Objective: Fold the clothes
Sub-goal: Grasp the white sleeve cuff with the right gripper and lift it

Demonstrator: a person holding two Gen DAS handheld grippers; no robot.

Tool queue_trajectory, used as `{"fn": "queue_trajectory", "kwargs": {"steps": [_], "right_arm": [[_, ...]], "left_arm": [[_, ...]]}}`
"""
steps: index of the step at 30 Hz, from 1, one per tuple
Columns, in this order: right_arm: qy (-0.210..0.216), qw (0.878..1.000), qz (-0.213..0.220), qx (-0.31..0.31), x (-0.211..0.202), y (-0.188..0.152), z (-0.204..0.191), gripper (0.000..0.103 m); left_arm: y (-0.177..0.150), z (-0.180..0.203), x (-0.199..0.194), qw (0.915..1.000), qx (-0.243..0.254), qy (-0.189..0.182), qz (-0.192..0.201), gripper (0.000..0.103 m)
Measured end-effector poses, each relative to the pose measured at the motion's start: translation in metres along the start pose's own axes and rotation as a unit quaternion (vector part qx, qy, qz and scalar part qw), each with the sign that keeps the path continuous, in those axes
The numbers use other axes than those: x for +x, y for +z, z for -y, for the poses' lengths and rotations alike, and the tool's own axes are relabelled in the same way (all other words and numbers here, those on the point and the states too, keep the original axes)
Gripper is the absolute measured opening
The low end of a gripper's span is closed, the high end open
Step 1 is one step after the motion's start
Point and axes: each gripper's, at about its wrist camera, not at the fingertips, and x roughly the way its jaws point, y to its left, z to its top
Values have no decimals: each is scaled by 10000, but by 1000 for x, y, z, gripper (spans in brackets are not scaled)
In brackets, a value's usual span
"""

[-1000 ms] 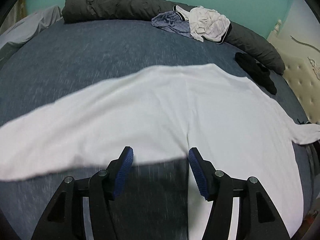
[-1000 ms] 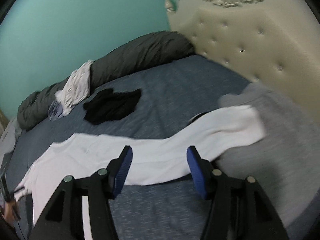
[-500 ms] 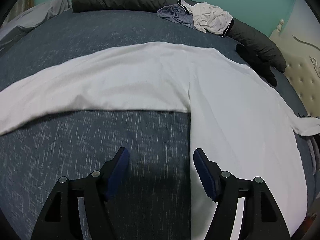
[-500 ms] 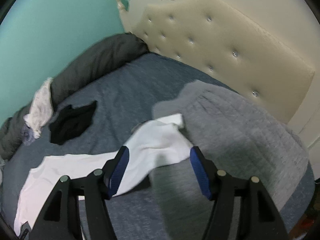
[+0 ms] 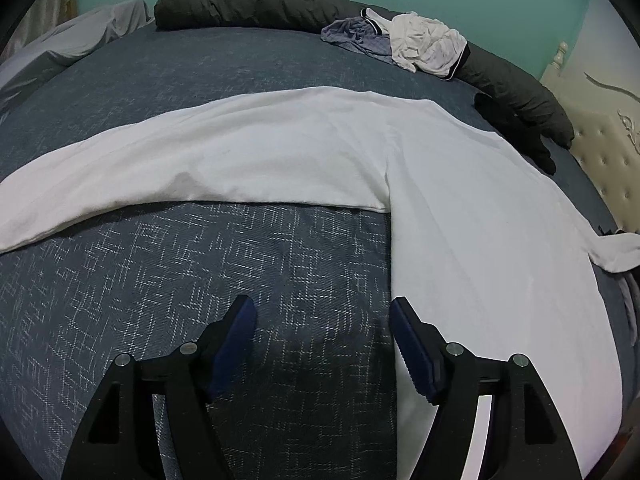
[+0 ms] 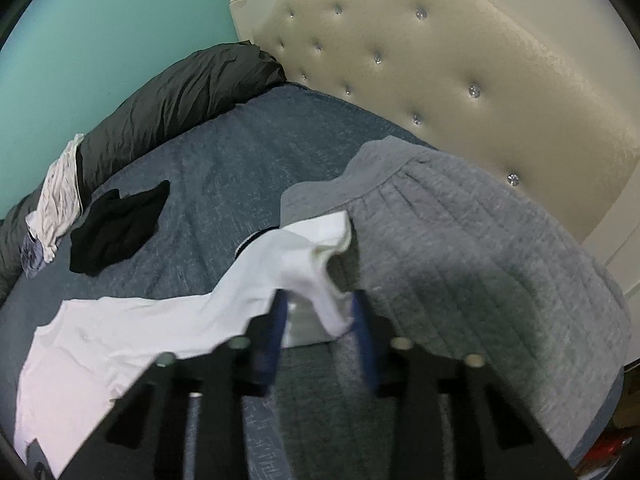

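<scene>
The left claw (image 5: 322,332) hangs spread over bare bed (image 5: 200,280) cover, gripping nothing, its right pad just beside the hem of the white long-sleeved shirt (image 5: 460,220). The right claw (image 6: 320,320) straddles the shirt's sleeve cuff (image 6: 316,264), its pads partly apart; the blur hides whether they pinch it. The shirt lies flat across the bed, cuff against a grey pillow (image 6: 460,248). Crumpled clothes (image 5: 424,42) lie beyond.

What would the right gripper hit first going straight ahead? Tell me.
The white shirt's sleeve end: it lies bunched between the right gripper fingers, which look partly closed around it. Right behind sits the grey quilted pillow. Motion blur leaves contact unclear.
</scene>
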Motion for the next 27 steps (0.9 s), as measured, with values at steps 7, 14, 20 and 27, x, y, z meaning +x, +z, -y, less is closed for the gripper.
{"fn": "queue_trajectory", "kwargs": {"steps": [7,14,20,27], "right_arm": [[108,9994,264,-202,-18,3,-20,6],[255,9976,519,-393,-37,6,-41,5],[860,9916,625,-741,-67,2,-102,5],[1802,9718,682,-1357,-109,-20,-206,5]], "left_arm": [[0,-7,-3,10000,-33,21,36,74],[1,-8,-15,9998,-74,-67,158,75],[-1,-4,-24,9995,-17,-173,245,75],[-12,1,-35,9990,-19,-359,251,75]]}}
